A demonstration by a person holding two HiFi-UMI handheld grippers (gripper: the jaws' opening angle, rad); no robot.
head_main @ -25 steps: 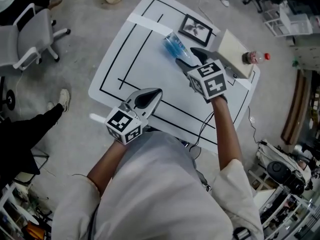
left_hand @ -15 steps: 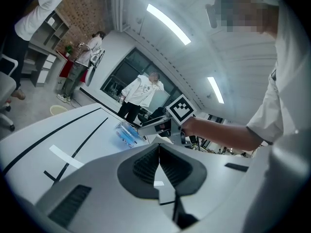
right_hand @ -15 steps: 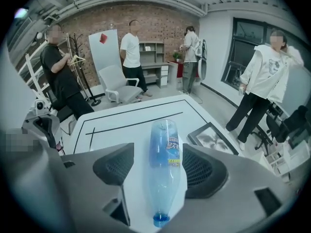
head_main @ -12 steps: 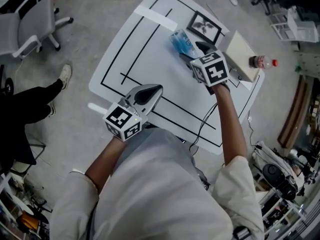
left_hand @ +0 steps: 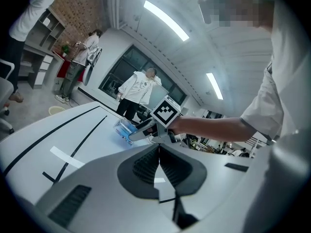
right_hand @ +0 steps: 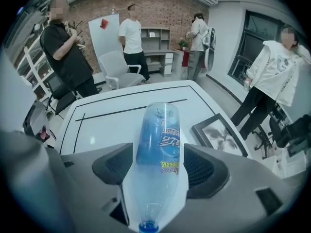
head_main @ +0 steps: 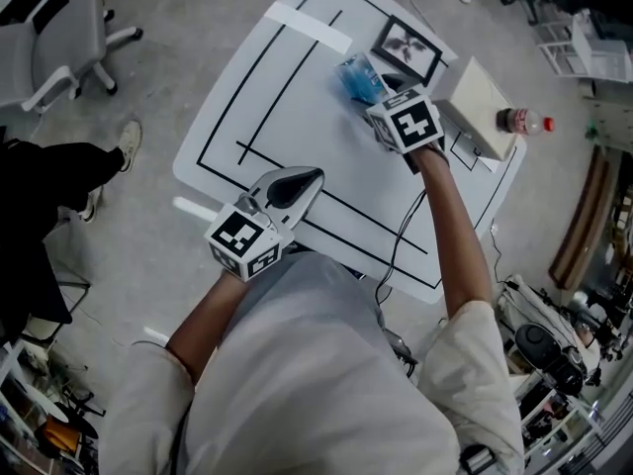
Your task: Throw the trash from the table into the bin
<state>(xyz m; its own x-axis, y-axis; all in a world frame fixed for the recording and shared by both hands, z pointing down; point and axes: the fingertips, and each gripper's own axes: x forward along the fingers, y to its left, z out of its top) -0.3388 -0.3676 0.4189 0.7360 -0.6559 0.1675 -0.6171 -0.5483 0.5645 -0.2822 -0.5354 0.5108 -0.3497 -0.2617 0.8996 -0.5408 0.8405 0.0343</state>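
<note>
Nearest the person's body, the left claw (head_main: 309,178) hangs over the near edge of the white bench (head_main: 287,97). Its own view shows the jaws pressed together with nothing between them, a detail the head view leaves too small to judge. Farther out, the right claw (right_hand: 158,164) tips steeply down. In the head view its marker cube covers the jaws, so only the right gripper view shows them. They stand wide and have just been opening, with the clear blue-labelled bottle (right_hand: 159,135) lying on the bench between them, cap end toward the camera. The pads sit just beside its sides, and no squeeze on the plastic shows. The cap is cut off at that picture's lower edge.

Just beyond the bottle lies a black picture frame (head_main: 407,49). To its right, a red-capped bottle (head_main: 522,122) lies at the bench corner, seen only from above. The pale bin (left_hand: 56,110) stands on the floor past the far edge; the head view cuts it off at its top border. People stand at the room's far side.
</note>
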